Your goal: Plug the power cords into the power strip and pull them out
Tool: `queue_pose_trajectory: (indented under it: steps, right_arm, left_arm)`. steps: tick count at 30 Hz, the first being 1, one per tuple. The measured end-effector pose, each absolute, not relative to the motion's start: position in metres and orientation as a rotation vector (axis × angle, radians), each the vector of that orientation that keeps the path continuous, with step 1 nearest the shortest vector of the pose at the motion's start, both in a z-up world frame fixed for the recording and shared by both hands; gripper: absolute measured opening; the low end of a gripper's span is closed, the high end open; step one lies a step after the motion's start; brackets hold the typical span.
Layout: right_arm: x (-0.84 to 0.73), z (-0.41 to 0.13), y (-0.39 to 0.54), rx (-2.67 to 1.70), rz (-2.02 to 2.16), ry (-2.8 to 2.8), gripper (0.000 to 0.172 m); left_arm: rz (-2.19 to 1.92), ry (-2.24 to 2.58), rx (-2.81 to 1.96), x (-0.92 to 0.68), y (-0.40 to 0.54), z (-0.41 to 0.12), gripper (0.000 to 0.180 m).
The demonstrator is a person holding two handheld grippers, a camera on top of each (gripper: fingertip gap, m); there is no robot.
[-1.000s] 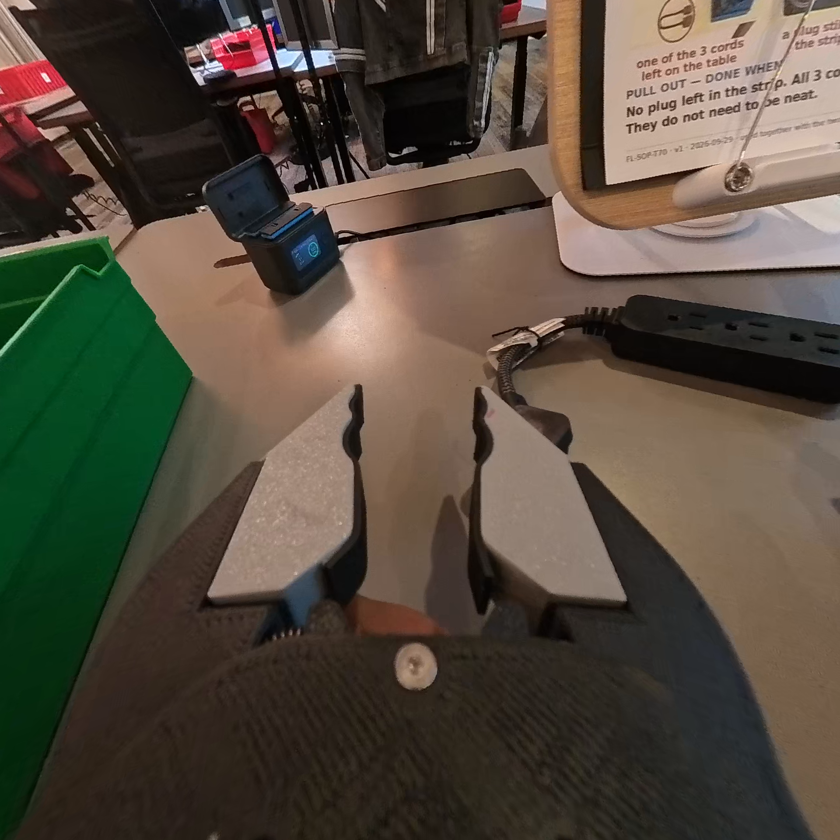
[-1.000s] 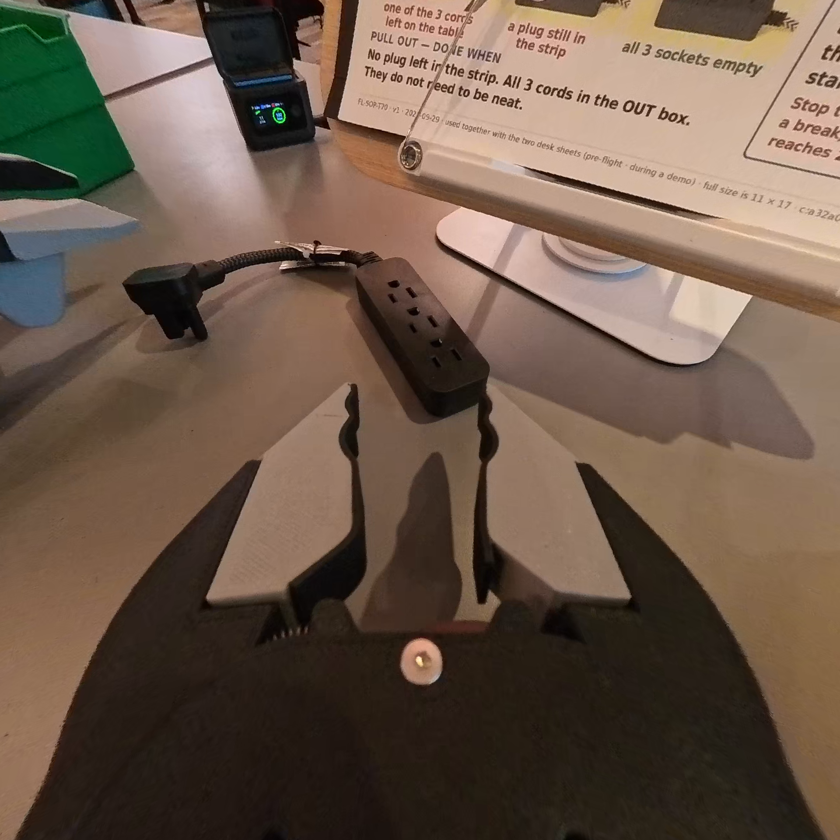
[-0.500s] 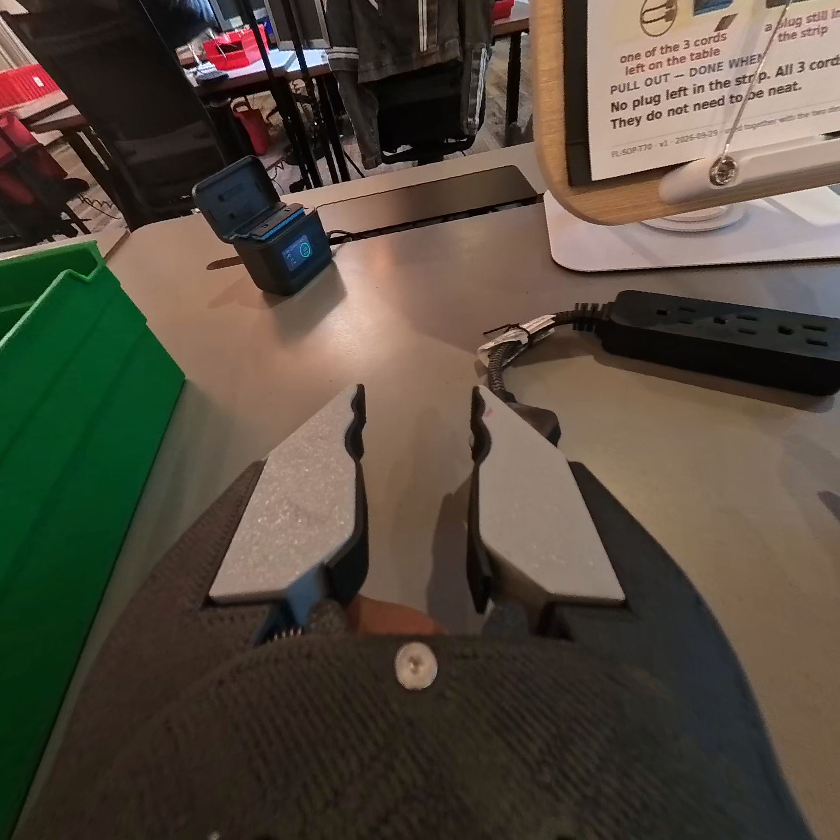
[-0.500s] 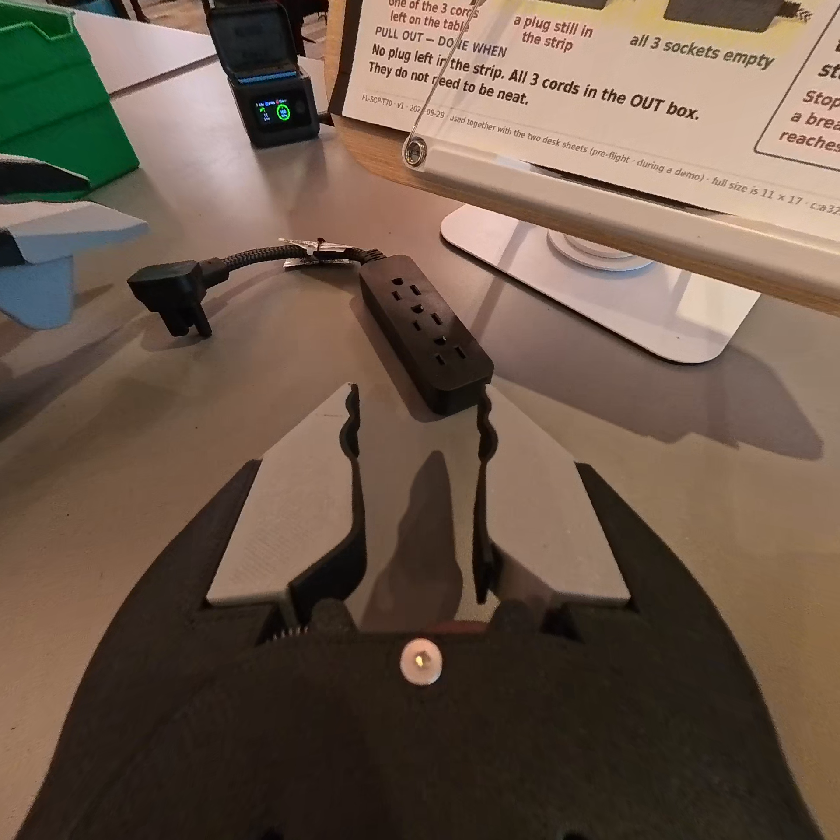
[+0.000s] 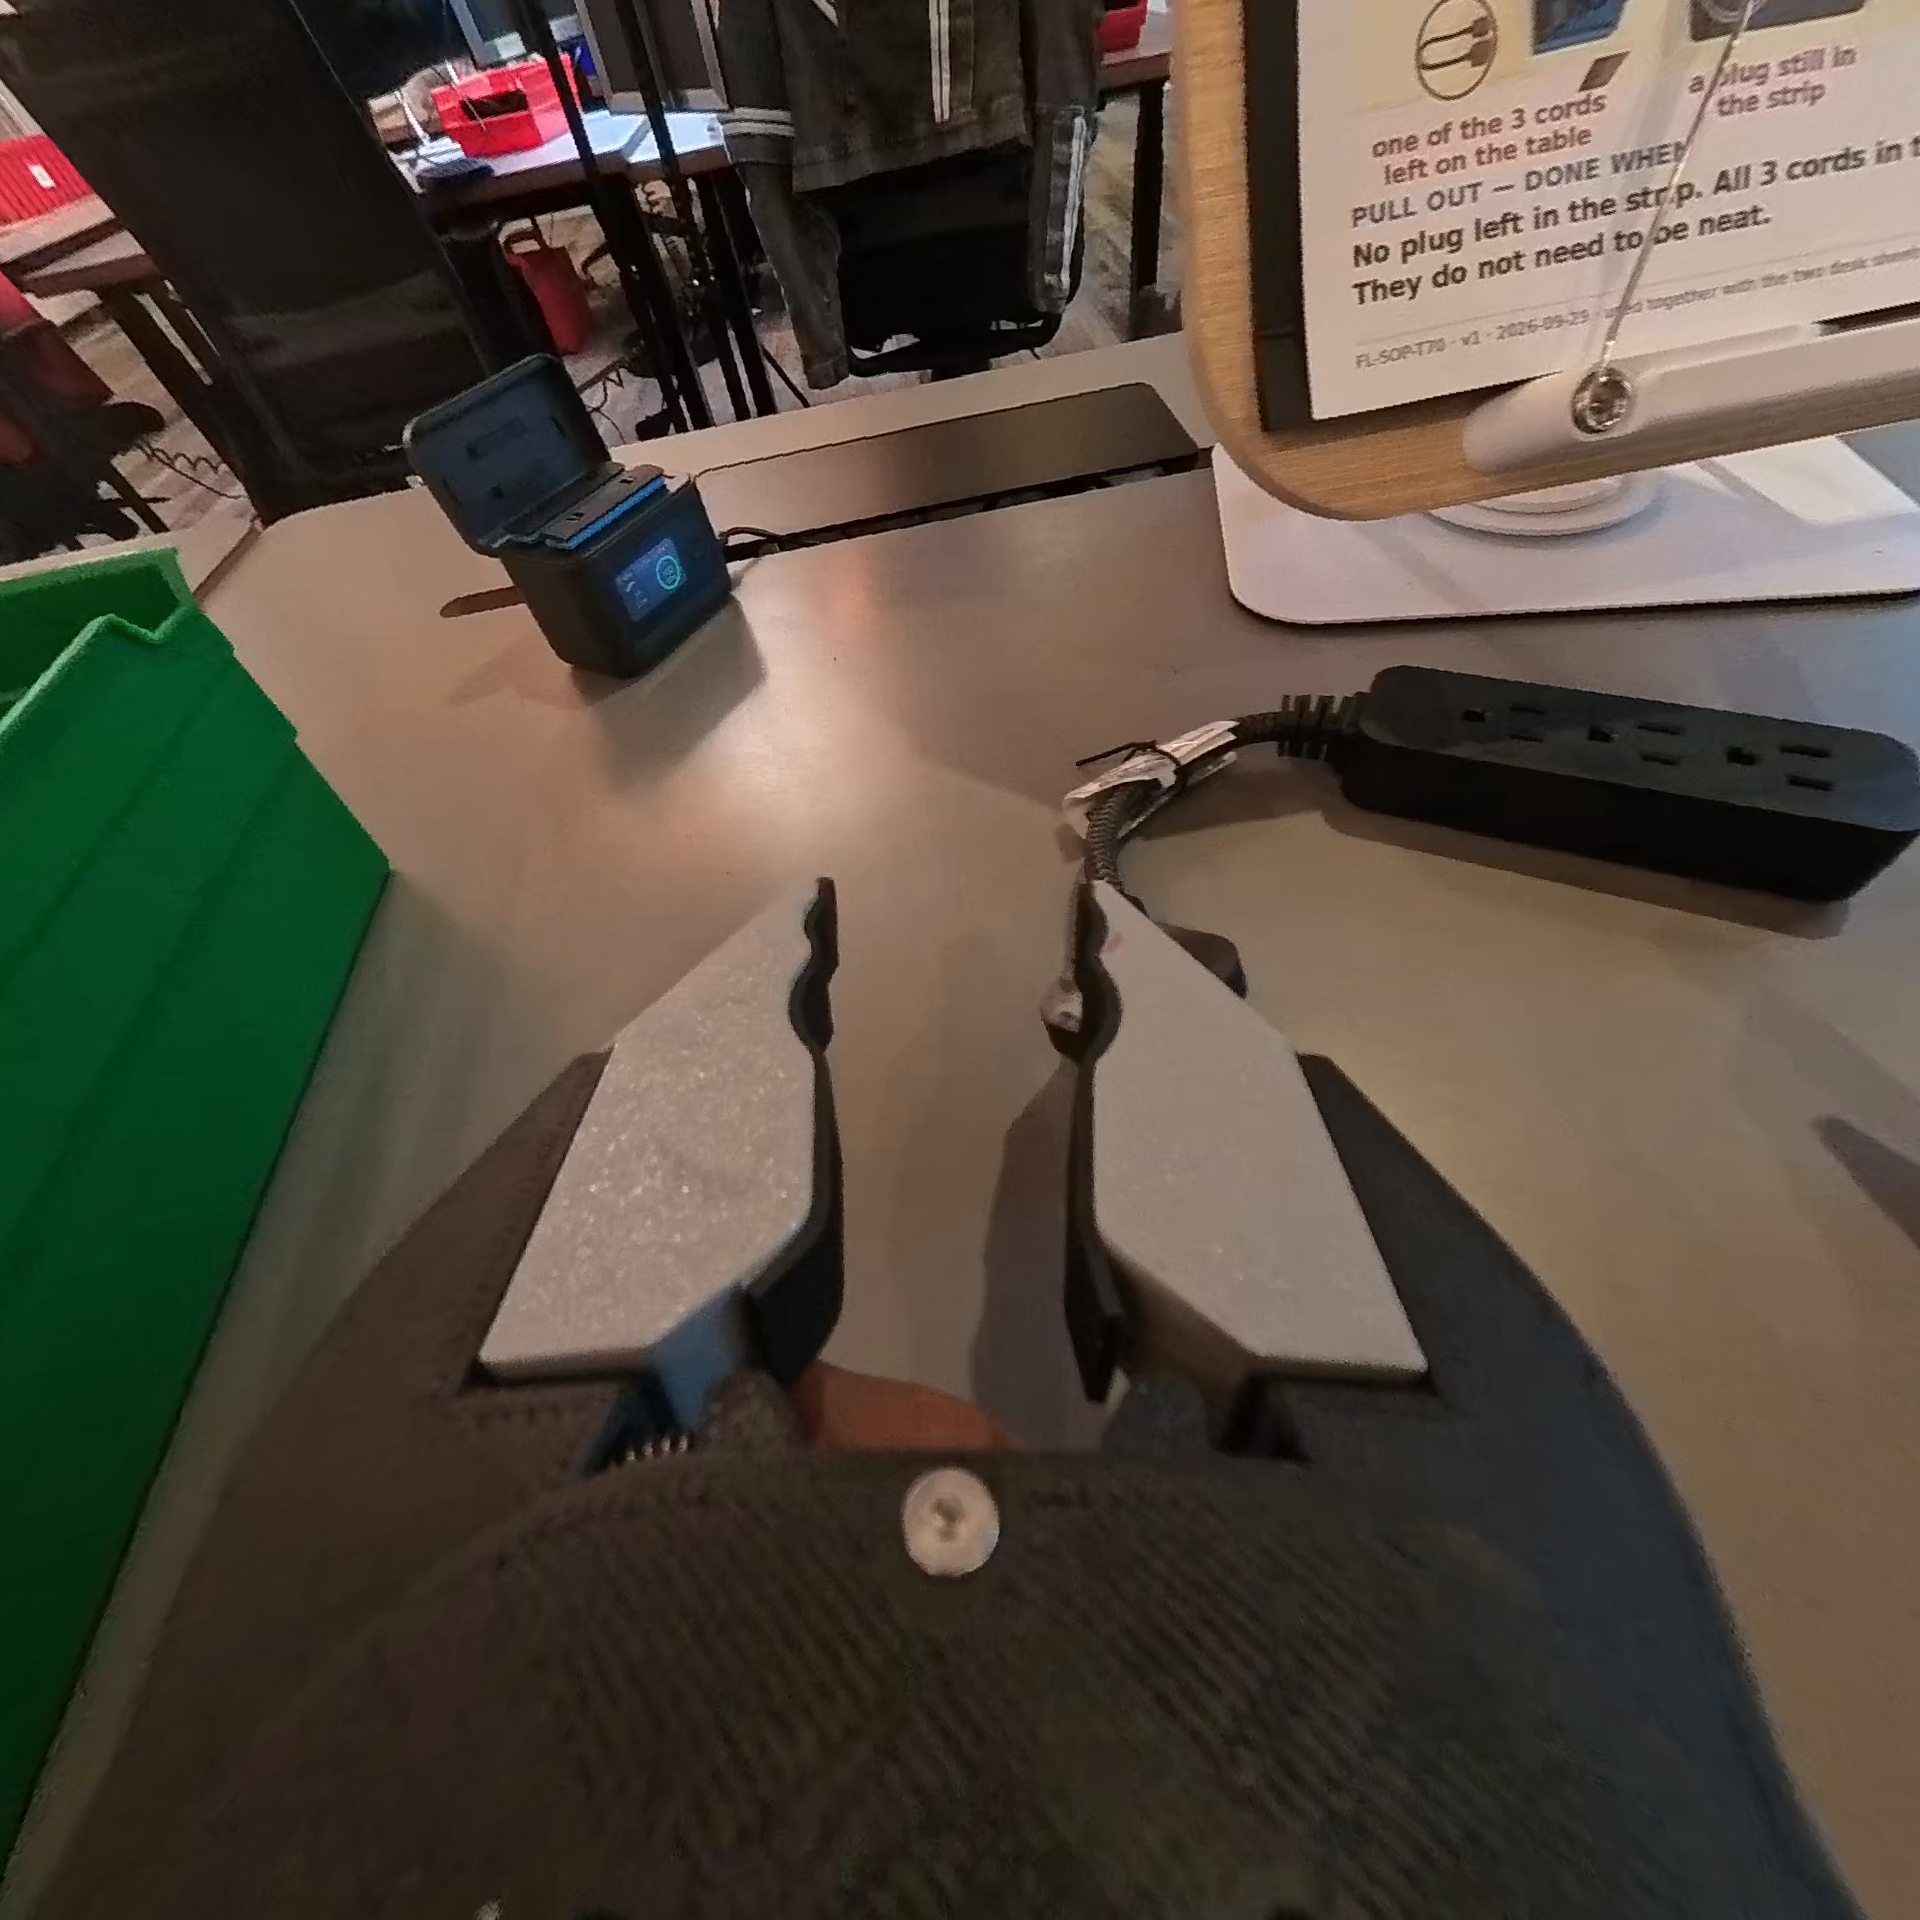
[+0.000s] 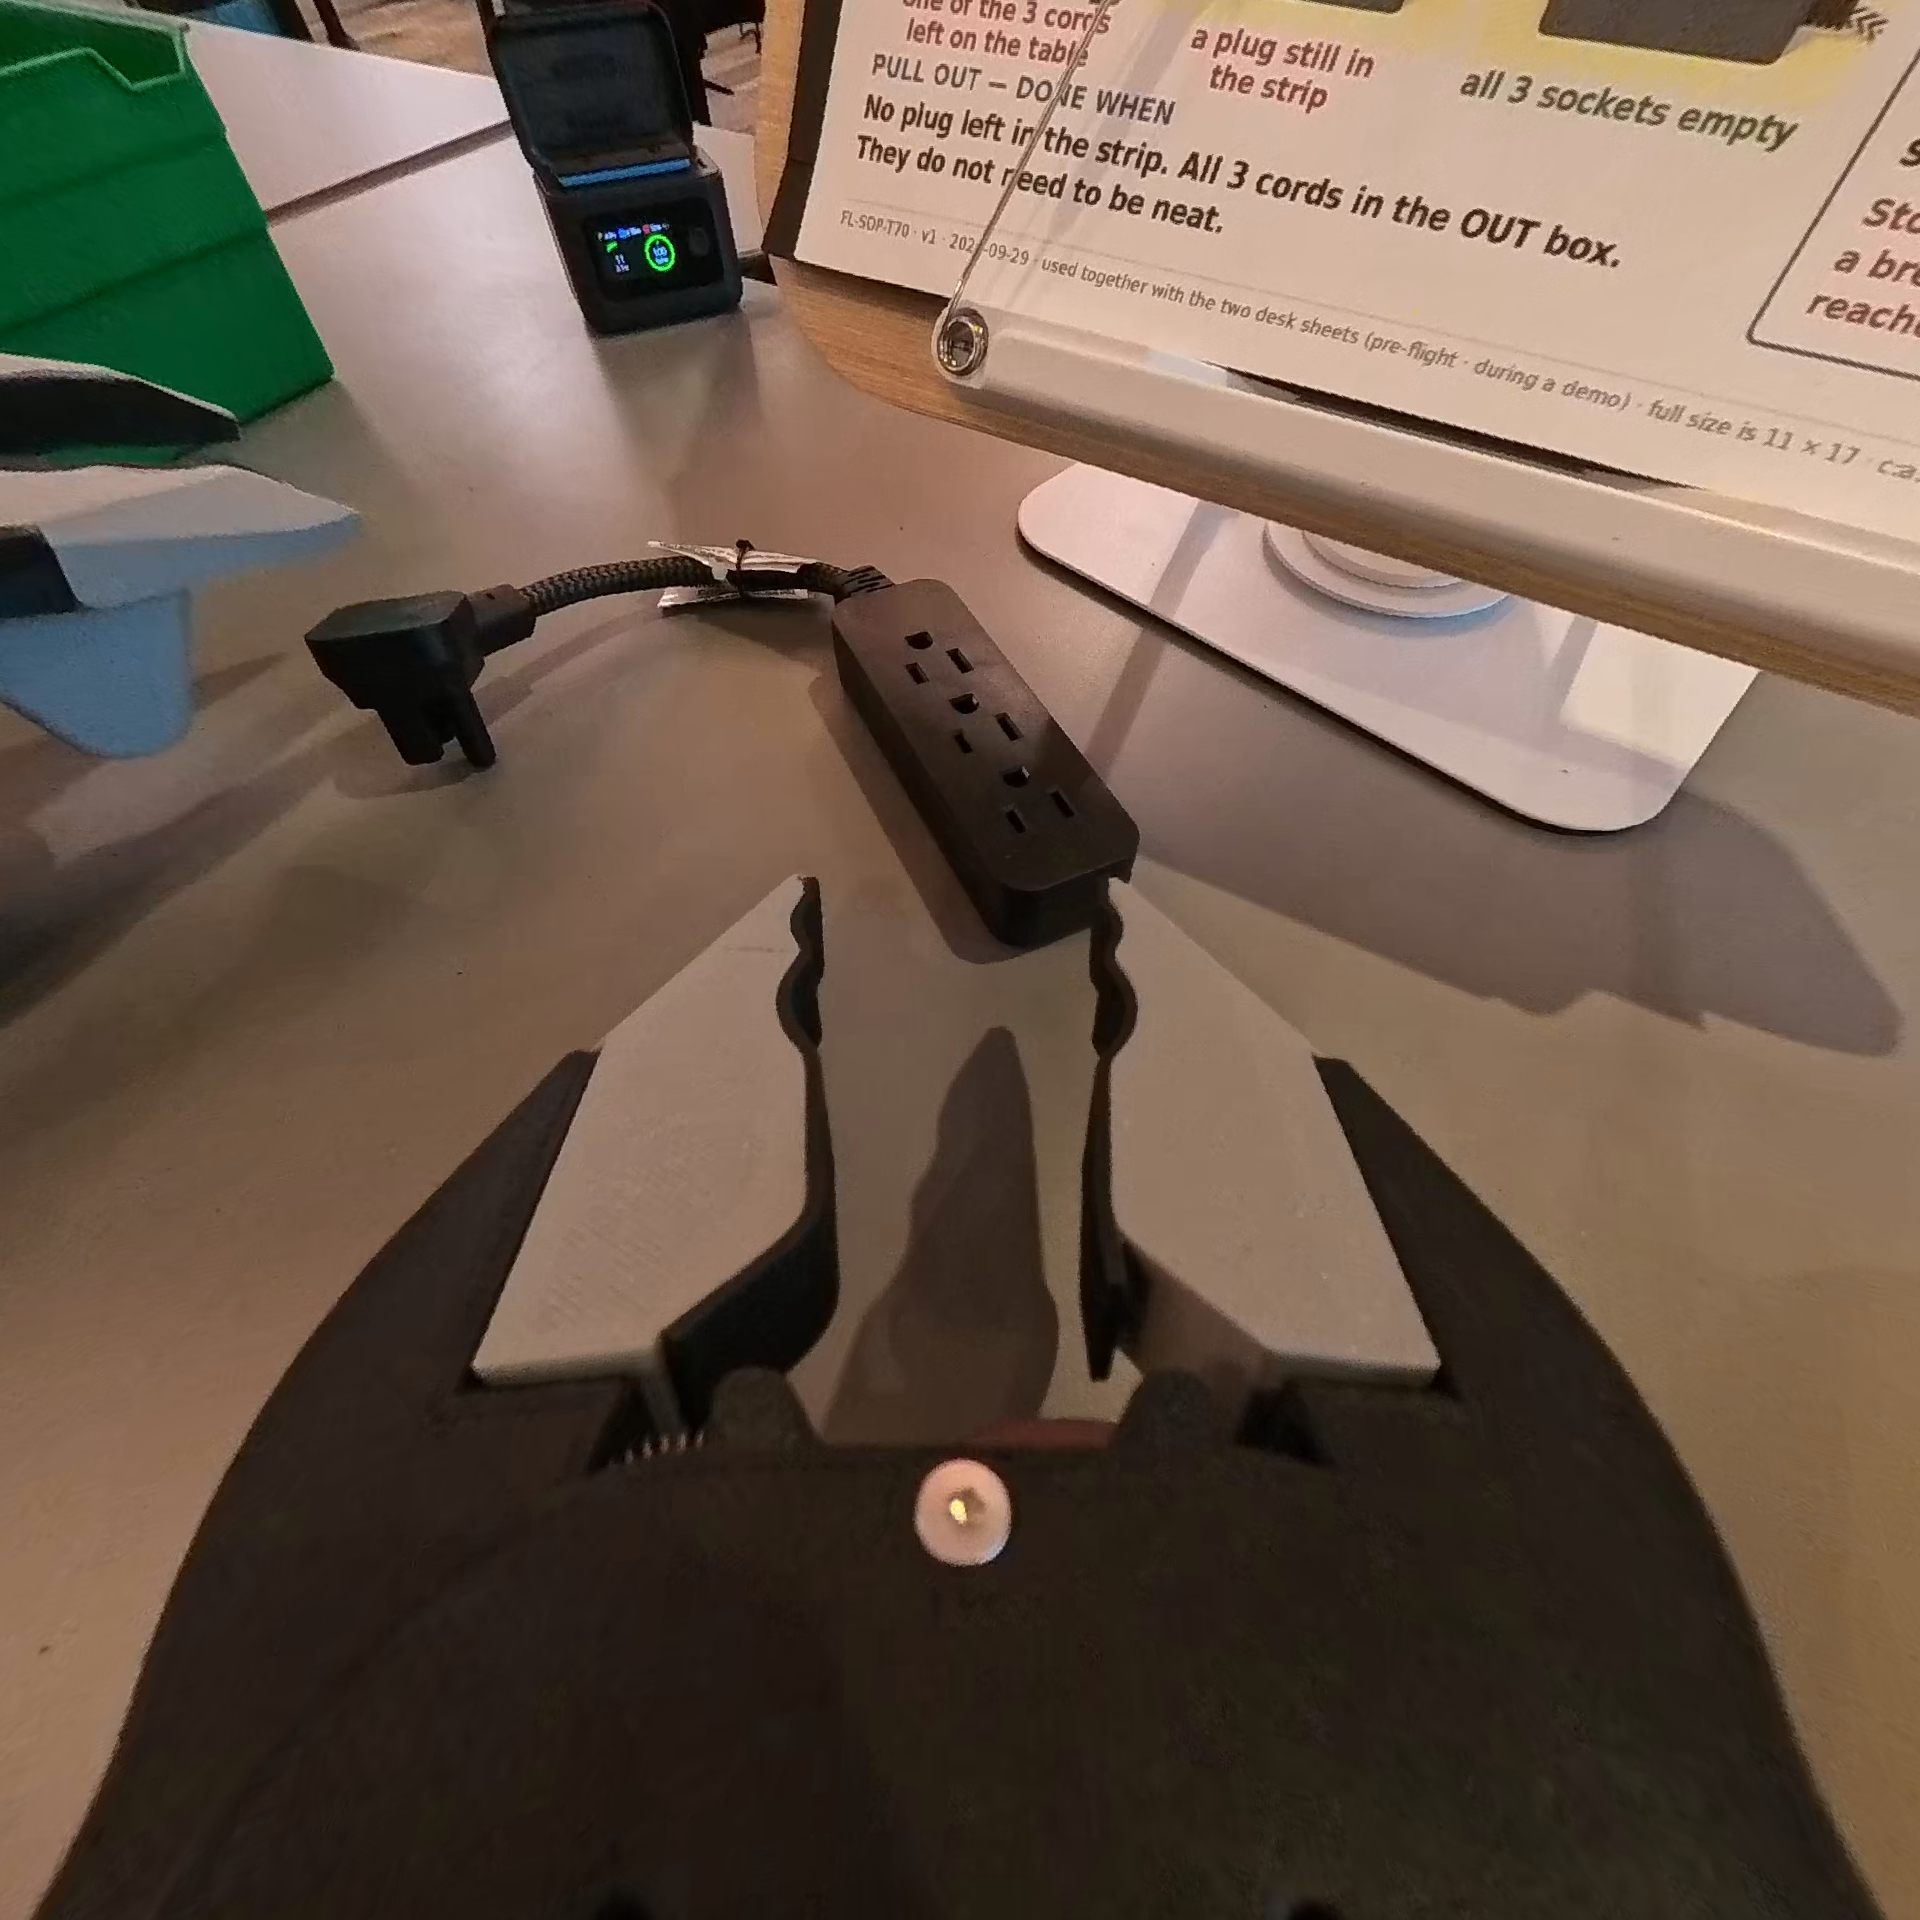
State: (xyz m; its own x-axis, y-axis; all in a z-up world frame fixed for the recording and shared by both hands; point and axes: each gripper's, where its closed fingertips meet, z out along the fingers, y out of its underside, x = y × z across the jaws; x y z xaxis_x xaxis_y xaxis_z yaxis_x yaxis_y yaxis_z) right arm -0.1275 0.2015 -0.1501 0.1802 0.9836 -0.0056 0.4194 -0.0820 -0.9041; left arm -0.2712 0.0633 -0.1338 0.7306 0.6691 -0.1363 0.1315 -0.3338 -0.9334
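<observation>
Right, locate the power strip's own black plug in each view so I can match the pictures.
Left wrist view: the black plug is mostly hidden behind the left gripper's right finger, centre frame.
Right wrist view: the plug lies in full view at left of centre, beside the left gripper.
Shared landmark: the black power strip, joined by its braided cord.

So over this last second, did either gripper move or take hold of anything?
Left gripper eased slightly right, nearer the strip's own plug. Right gripper crept toward the power strip. Nothing grasped; both jaws remain open, sockets empty, strip and plug unmoved.
</observation>
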Motion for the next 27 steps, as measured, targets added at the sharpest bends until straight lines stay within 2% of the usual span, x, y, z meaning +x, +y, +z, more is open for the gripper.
queue_pose_trajectory:
  steps: [27]
  right_arm:
    - [-0.1279,-0.1518,0.2008,-1.645,0.869,-1.369,0.048]
  left_arm:
    - [0.609,-0.607,-1.870,-0.2681,0.0657,-0.1359,0.043]
